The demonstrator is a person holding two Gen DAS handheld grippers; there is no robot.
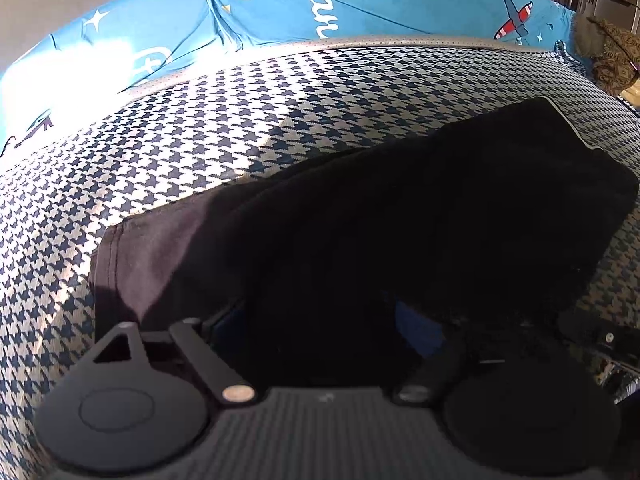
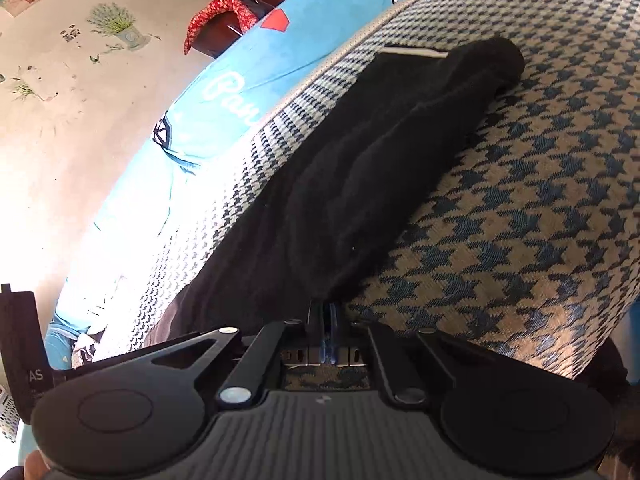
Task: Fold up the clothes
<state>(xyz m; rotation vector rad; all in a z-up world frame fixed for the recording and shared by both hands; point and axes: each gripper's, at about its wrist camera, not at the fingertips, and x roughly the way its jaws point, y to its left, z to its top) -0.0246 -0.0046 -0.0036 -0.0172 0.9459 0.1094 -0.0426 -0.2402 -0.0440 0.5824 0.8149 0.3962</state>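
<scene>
**Black cloth pinched for a fold**

Black garment [image 1: 400,208] lay on the houndstooth cushion [image 1: 200,128], near its back edge. The right gripper [image 2: 326,320] pinched its hem. The left gripper [image 1: 320,320] was buried; I cannot tell its grip. Best to lift both ends together.

We see open houndstooth cover [image 1: 200,128] on the far and left sides of the black garment [image 1: 400,220], giving free passage there. The blue printed bedsheet [image 1: 280,12] is bare beyond it. In the right wrist view, houndstooth lies clear right of the garment [image 2: 360,184].
</scene>
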